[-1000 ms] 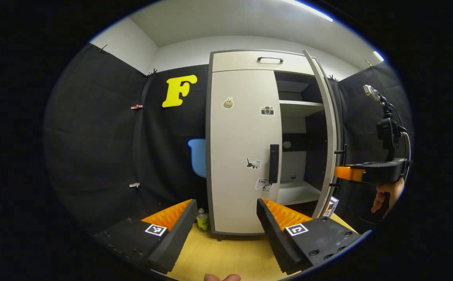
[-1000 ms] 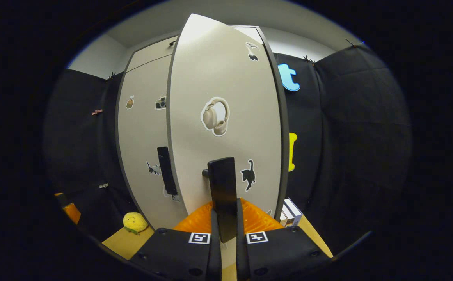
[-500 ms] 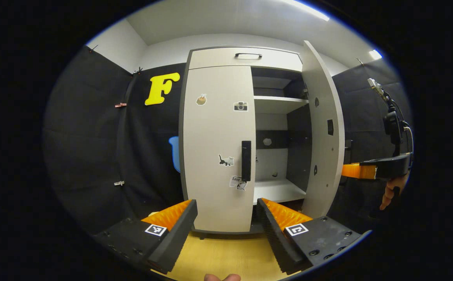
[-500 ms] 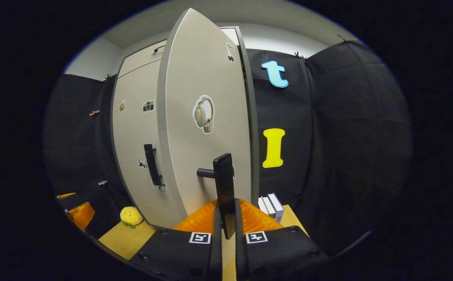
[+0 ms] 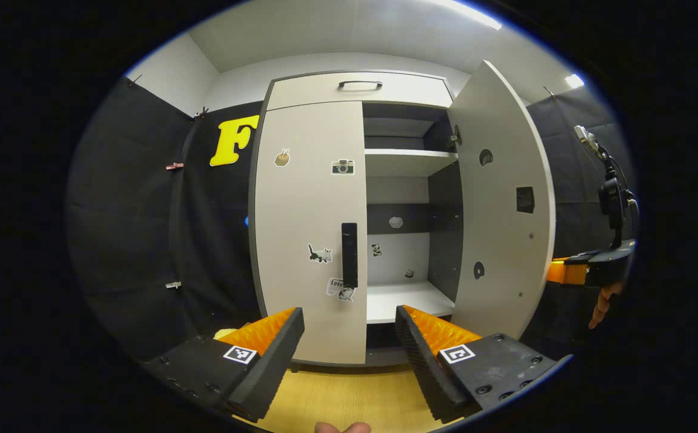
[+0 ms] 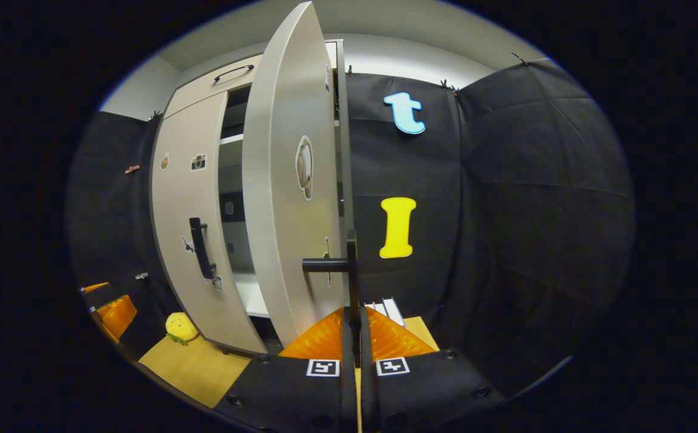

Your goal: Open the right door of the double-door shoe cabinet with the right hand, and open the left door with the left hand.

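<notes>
We see both views sharp and evenly lit by ceiling strip lights (image 5: 472,13), which give a mild glare on the ceiling. The fisheye bends straight lines strongly near the edges, and the shelves inside the cabinet (image 5: 409,210) lie in soft shadow.

Open floor (image 5: 349,397) before shut left door (image 5: 309,228); handle (image 5: 349,255) seemingly unobstructed.

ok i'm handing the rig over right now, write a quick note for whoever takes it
Right gripper: shut on the right door handle, right door swung wide open, shelves visible inside.
Left gripper: open, empty, held in front of the cabinet, short of the left door.
Left door is closed; its handle sits on the door's inner edge, above and between the left fingers.
Done: right door opened.
Left: release the right handle if wide enough, bring the left gripper to the left handle, grip, pull open.
</notes>
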The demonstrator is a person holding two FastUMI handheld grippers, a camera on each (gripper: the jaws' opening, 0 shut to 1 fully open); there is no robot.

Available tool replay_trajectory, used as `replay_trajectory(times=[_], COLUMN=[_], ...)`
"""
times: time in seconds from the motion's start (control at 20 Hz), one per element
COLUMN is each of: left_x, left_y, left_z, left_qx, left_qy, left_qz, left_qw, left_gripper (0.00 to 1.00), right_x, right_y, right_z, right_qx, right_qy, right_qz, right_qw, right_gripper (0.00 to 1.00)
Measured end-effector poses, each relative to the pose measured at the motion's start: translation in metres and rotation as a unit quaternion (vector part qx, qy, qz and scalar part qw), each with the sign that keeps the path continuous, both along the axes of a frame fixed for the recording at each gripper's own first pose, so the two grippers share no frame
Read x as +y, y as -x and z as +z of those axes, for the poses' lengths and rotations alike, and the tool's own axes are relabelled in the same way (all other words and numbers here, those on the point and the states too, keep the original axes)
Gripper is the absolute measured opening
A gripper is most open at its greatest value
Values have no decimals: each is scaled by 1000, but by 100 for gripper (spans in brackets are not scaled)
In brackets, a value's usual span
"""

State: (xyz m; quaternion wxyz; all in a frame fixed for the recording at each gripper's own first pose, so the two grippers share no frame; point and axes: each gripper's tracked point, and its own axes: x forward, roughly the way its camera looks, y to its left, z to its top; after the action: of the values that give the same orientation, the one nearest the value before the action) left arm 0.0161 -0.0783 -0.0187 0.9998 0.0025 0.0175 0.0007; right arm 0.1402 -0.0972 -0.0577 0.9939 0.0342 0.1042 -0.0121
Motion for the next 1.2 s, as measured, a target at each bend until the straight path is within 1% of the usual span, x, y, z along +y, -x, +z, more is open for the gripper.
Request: replay_trajectory(times=[0.1, 0.2, 0.35, 0.45, 0.55, 0.6, 0.65, 0.7, 0.75, 0.8, 0.85, 0.9, 0.95, 1.0, 1.1, 1.15, 1.2], left_x=[-8, -15, -22, -22, -22, -21, -21, -19, -18, -14, -8, -4, 0, 4, 11, 15, 16], left_y=[-7, -13, -22, -32, -47, -56, -65, -75, -85, -96, -108, -120, -132, -143, -166, -177, -188], left_z=[0, 2, 5, 8, 10, 11, 12, 14, 17, 19, 21, 23, 23, 24, 23, 22, 21], left_qx=[1, 2, -3, -4, -3, 0, 3, 1, 0, -3, -5, -9, -9, -10, -13, -14, -12], left_qy=[-1, -4, -12, -21, -26, -25, -23, -23, -29, -36, -40, -42, -40, -38, -32, -31, -32], left_qz=[-3, -3, -8, -7, -14, -21, -28, -32, -36, -33, -28, -22, -17, -14, -2, 2, 3], left_qw=[1000, 1000, 1000, 1000, 1000, 999, 999, 999, 999, 999, 999, 999, 999, 999, 999, 999, 999], left_gripper=[95, 94, 95, 94, 94, 93, 93, 93, 94, 94, 94, 96, 95, 95, 95, 95, 95], right_x=[-4, -6, -4, -6, -14, -15, -17, -20, -22, -25, -32, -38, -43, -44, -48, -51, -54], right_y=[-1, -2, -1, 1, 5, 10, 13, 20, 24, 29, 33, 37, 38, 46, 54, 57, 60], right_z=[-1, -1, 6, 10, 14, 17, 19, 22, 24, 23, 21, 23, 22, 23, 26, 27, 27], right_qx=[6, 8, -7, -13, -16, -18, -20, -24, -27, -25, -23, -26, -28, -33, -42, -45, -45], right_qy=[-26, -27, -20, -35, -47, -52, -54, -53, -47, -37, -20, -10, -5, -4, -10, -13, -16], right_qz=[14, 21, 26, 26, 22, 25, 25, 26, 29, 29, 19, 16, 11, 9, 3, 0, -5], right_qw=[1000, 999, 999, 999, 999, 998, 998, 998, 998, 999, 999, 999, 1000, 999, 999, 999, 999], right_gripper=[7, 7, 7, 7, 13, 22, 30, 41, 43, 58, 72, 86, 99, 98, 100, 98, 98])
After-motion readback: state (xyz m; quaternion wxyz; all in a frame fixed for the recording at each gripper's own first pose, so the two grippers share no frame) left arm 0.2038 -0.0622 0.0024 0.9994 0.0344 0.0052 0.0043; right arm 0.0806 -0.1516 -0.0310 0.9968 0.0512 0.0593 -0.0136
